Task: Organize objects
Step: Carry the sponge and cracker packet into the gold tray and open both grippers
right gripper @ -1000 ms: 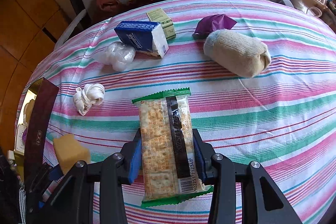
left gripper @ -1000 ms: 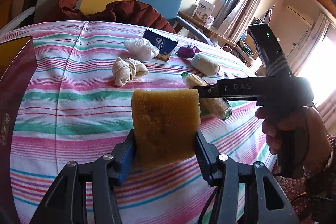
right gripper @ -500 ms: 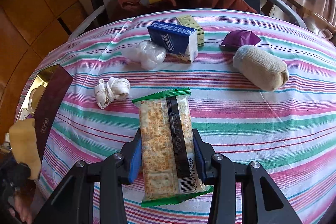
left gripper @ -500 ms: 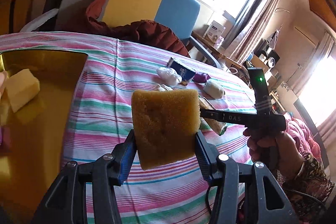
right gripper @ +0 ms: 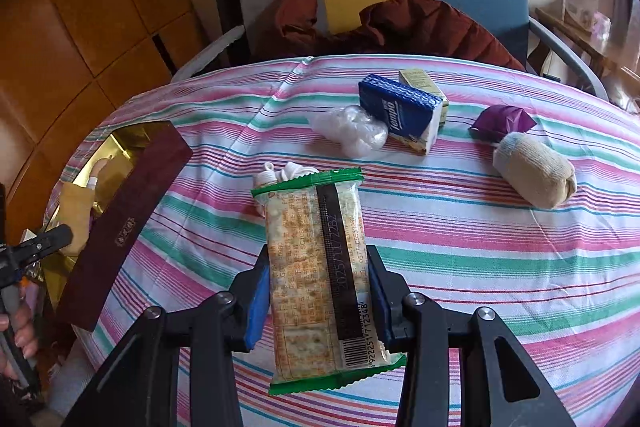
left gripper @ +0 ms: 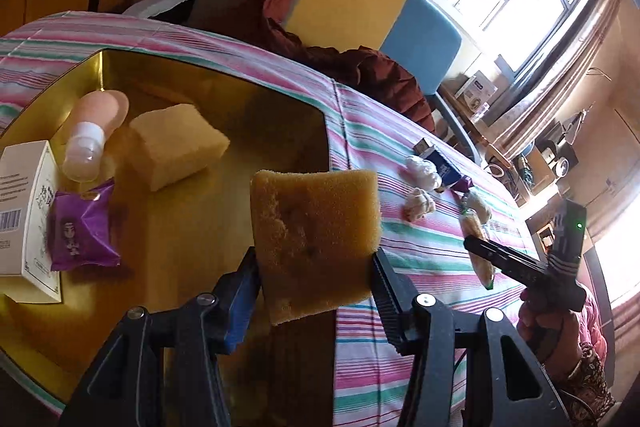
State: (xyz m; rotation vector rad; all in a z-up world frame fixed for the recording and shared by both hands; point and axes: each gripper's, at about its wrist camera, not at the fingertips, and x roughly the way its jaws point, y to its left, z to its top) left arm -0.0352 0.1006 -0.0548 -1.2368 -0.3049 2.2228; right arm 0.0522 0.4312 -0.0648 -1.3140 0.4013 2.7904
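Note:
My left gripper (left gripper: 314,281) is shut on a brown-yellow sponge (left gripper: 316,231) and holds it above the right part of a gold-lined box (left gripper: 224,99). Inside that box lie a paler sponge (left gripper: 176,143), a small white-capped bottle (left gripper: 86,147), a purple packet (left gripper: 80,227) and a white carton (left gripper: 24,211). My right gripper (right gripper: 318,301) is shut on a green-edged cracker pack (right gripper: 316,267), held above the striped tablecloth (right gripper: 500,267). In the right wrist view the box (right gripper: 120,143) sits at the left with its dark red wall (right gripper: 128,223) toward me.
On the cloth lie a knotted white cord (right gripper: 288,171), a clear plastic wad (right gripper: 352,131), a blue tissue pack (right gripper: 400,111), a small green box (right gripper: 424,83), a purple pouch (right gripper: 504,119) and a rolled beige sock (right gripper: 532,175). A chair with a dark red jacket (right gripper: 420,23) stands behind.
My left gripper carried the sponge leftward from over the cloth to over the gold box, whose contents came into view. My right gripper drifted left with the cracker pack, toward the white cord.

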